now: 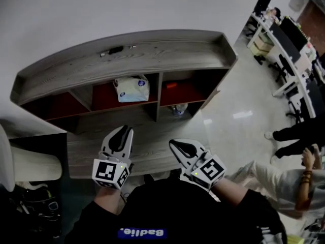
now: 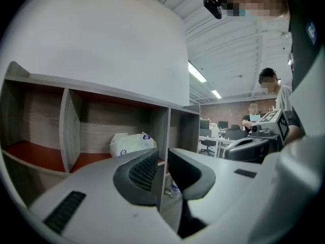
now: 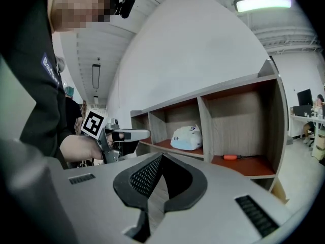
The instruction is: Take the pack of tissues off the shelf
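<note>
The white pack of tissues [image 1: 132, 89] stands in the middle compartment of the wooden shelf [image 1: 152, 44], on its red floor. It shows in the left gripper view [image 2: 132, 144] and in the right gripper view [image 3: 187, 138]. My left gripper [image 1: 124, 131] hovers over the wooden counter in front of that compartment, well short of the pack. Its jaws stand a little apart with nothing between them [image 2: 162, 159]. My right gripper [image 1: 175, 144] is beside it, to the right, its tips touching and empty [image 3: 162, 159].
An orange tool [image 1: 171, 85] lies in the right compartment. A plastic bottle [image 1: 177, 110] stands below it. A small black item [image 1: 116, 50] rests on the shelf top. People [image 1: 292, 136] and desks [image 1: 284, 44] are off to the right.
</note>
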Motion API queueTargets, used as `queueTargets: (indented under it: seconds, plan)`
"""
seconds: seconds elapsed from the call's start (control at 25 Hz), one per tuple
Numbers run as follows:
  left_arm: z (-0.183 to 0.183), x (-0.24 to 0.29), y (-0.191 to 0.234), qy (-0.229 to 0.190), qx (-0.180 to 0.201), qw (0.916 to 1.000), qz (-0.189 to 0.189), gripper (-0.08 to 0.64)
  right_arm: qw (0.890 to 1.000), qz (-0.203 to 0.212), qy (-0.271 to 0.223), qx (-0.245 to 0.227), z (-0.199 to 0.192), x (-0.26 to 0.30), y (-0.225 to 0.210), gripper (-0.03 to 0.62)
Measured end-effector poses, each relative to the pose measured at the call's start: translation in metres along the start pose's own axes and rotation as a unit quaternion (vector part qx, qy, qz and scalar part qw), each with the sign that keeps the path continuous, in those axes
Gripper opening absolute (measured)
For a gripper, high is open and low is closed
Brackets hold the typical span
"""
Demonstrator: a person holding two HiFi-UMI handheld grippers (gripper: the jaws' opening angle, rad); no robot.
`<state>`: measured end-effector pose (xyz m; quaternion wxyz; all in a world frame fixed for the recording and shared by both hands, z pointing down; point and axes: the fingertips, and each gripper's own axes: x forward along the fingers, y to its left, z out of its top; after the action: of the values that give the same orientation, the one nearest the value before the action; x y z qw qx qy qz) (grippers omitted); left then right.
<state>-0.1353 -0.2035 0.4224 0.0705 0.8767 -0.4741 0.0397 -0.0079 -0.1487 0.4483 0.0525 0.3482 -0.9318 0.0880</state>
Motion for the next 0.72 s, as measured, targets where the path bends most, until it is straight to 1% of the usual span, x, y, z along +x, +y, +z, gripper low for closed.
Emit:
queueTargets:
  seconds: [0.12,0.4,0.6,0.72]
  plan:
    - [-0.003,0.012,0.008,0.007,0.002,0.9998,0.017,0.079,1.0,0.004,0.0,0.006,0.0,0.001,-0.013,0.029]
    - [-0.007,0.041,0.045,0.014,0.002,0.9979,0.063,0.117,1.0,0.021,0.001,0.008,-0.003,0.007,-0.026,0.029]
    - [-0.01,0.057,0.065,0.023,0.002,0.9962,0.084,0.14,1.0,0.021,0.007,0.013,-0.006,0.007,-0.034,0.029]
    - [-0.01,0.068,0.076,0.033,0.007,0.9951,0.093,0.183,1.0,0.019,0.008,0.015,-0.006,0.007,-0.039,0.029]
